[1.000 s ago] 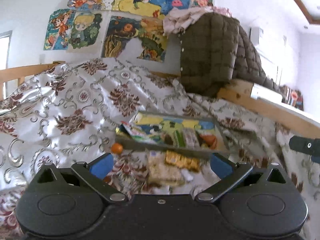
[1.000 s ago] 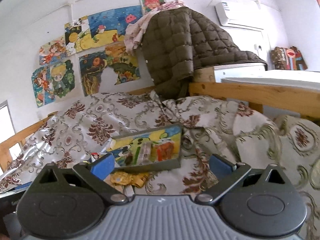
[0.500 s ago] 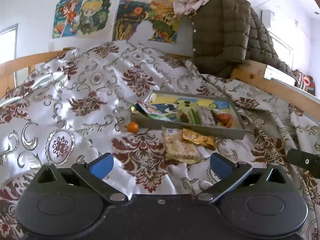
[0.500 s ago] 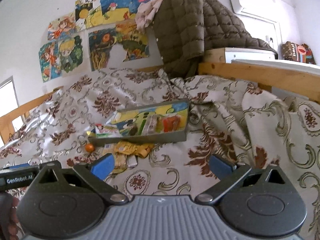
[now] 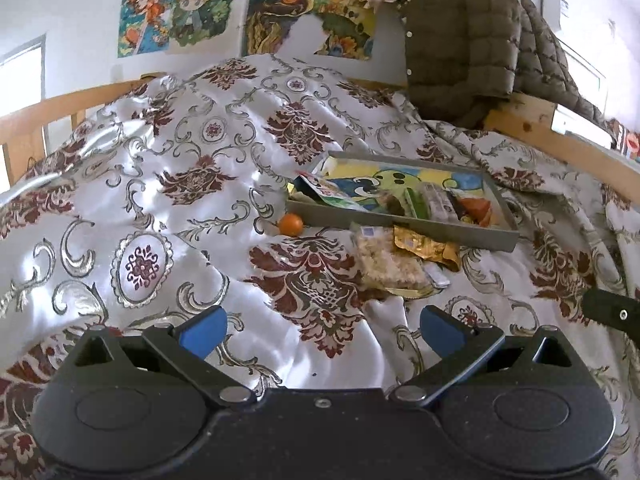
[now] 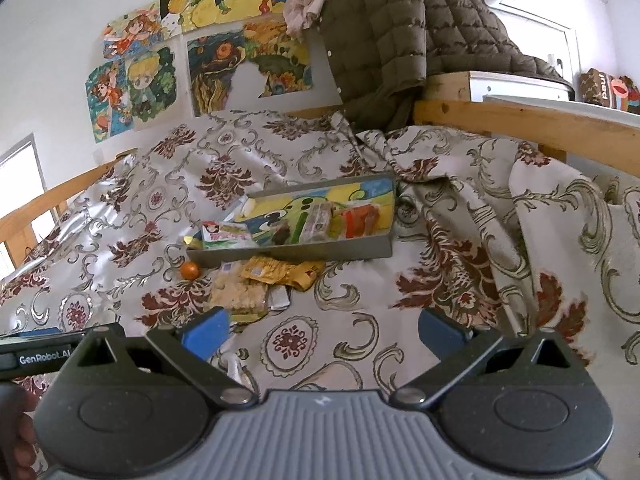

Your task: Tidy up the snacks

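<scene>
Approach step, judged: both grippers, left [image 5: 322,330] and right [image 6: 320,328], fingers spread and empty, short of the tray [image 5: 400,224] on the bed; loose snack packets [image 5: 390,264] just before it need grasping next.

My bedspread [image 5: 168,184] is glossy satin-like cloth, shining where light hits. The tray [image 5: 404,226] has matt grey walls and a printed bottom. A gold packet [image 5: 424,246] looks like crinkled foil; the clear bag [image 5: 386,266] is shiny film. My claws' [image 5: 322,330] black plastic is matt, faintly grainy. The bed rail [image 6: 520,120] is bare wood; the jacket [image 6: 384,36] quilted matt cloth.
</scene>
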A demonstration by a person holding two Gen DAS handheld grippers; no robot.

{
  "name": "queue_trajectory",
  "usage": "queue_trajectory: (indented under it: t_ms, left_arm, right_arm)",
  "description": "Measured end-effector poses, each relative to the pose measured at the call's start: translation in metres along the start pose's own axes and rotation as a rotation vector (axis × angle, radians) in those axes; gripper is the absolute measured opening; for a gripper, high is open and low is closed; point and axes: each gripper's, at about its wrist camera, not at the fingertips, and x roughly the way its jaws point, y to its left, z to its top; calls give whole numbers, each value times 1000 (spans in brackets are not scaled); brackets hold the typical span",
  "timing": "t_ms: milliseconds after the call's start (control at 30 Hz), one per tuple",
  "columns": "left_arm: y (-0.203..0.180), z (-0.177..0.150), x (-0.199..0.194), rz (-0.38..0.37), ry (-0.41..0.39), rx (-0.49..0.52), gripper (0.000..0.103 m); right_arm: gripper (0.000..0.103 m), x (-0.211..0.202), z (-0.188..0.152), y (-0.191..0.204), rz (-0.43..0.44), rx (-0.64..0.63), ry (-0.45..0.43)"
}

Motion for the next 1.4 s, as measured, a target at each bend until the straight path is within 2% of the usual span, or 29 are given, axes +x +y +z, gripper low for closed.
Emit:
queue_trajectory:
  t_ms: [100, 267, 433, 633, 1000, 1200, 1400]
  left_arm:
    - [-1, 0, 2, 16, 5, 19, 102]
    - [-1, -3, 9, 29, 42, -16, 102]
    - [-3, -6, 12, 39, 53, 16, 102]
    - [2, -8, 20, 69, 87, -24, 102]
    - [5, 3, 19, 96, 19, -44, 102]
    - [13, 5, 31, 120, 62, -71, 102]
    - [16, 12, 40, 128, 57, -77, 102]
  right_arm:
    - [103, 4, -1, 2, 8, -7, 10]
    - [103, 14, 0, 5, 16, -13, 26]
    - [103, 23, -3, 7, 20, -25, 48]
    - [103, 43, -5, 10, 10, -27, 86]
    - [103, 55, -7, 20, 53, -63, 90]
    - [103, 61, -7, 21, 68, -40, 90]
    - [103, 72, -6, 25, 79, -49, 93]
